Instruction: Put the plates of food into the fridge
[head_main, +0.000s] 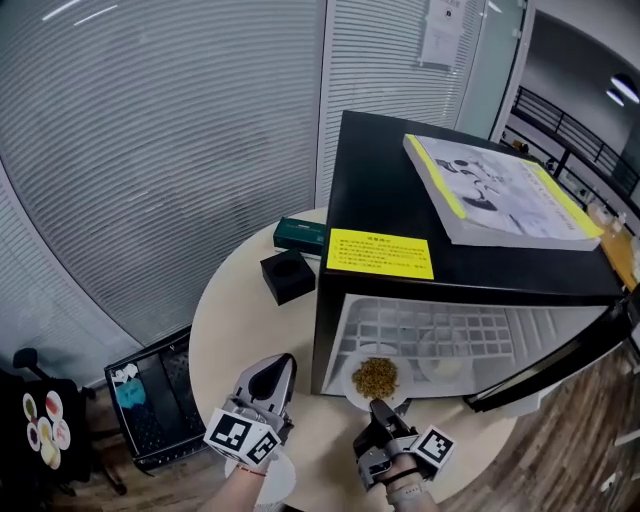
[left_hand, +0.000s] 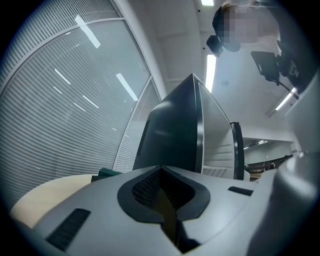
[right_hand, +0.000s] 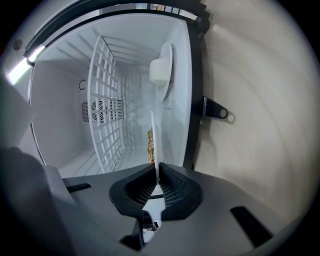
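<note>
My right gripper (head_main: 378, 406) is clamped on the near rim of the plate of food (head_main: 376, 378). The plate lies directly ahead at the fridge (head_main: 380, 190) mouth, under the wire shelf (head_main: 440, 325). A white dish (head_main: 445, 355) stands ahead-right. My left gripper (head_main: 283, 365) is closed and empty.

A black fridge (head_main: 400, 190) stands open on the round bench (head_main: 240, 300), with a thick book (head_main: 500, 190) on top. At the six o'clock of its mouth, the right gripper (head_main: 379, 405) pinches the near rim of a plate of food (head_main: 377, 378). The left gripper (head_main: 284, 364) hovers at the plate's nine o'clock. A black box (head_main: 288, 276) sits at the fridge's nine o'clock.
</note>
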